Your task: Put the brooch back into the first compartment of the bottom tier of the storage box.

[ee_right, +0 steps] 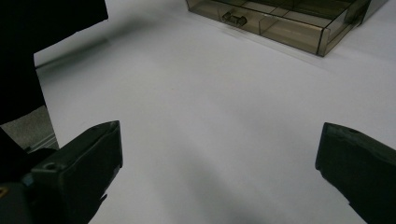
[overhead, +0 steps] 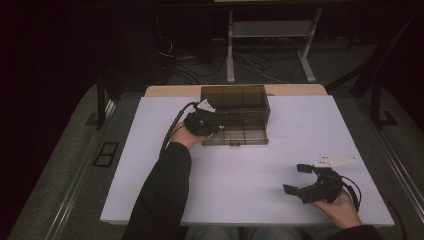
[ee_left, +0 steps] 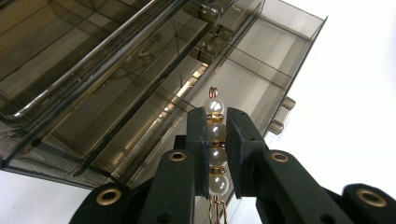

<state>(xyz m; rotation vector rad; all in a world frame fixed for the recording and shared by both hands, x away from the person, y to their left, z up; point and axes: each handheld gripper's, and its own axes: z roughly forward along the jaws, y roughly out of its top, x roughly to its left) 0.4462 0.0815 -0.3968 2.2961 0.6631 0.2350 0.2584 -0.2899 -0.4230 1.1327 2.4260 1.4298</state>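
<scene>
A smoky clear plastic drawer box stands at the back middle of the white table, its lower drawer pulled out toward me. In the left gripper view, my left gripper is shut on a pearl-and-gold bead strand, held lengthwise between the pads just above the open drawer and its divided compartments. From above, the left gripper sits at the drawer's left end. My right gripper rests open near the table's front right, with nothing between its fingers.
The drawer's handle faces the front of the table. A sleeve crosses the left front of the table. Bare white surface lies between the right gripper and the box. Cables and a metal stand are on the floor behind.
</scene>
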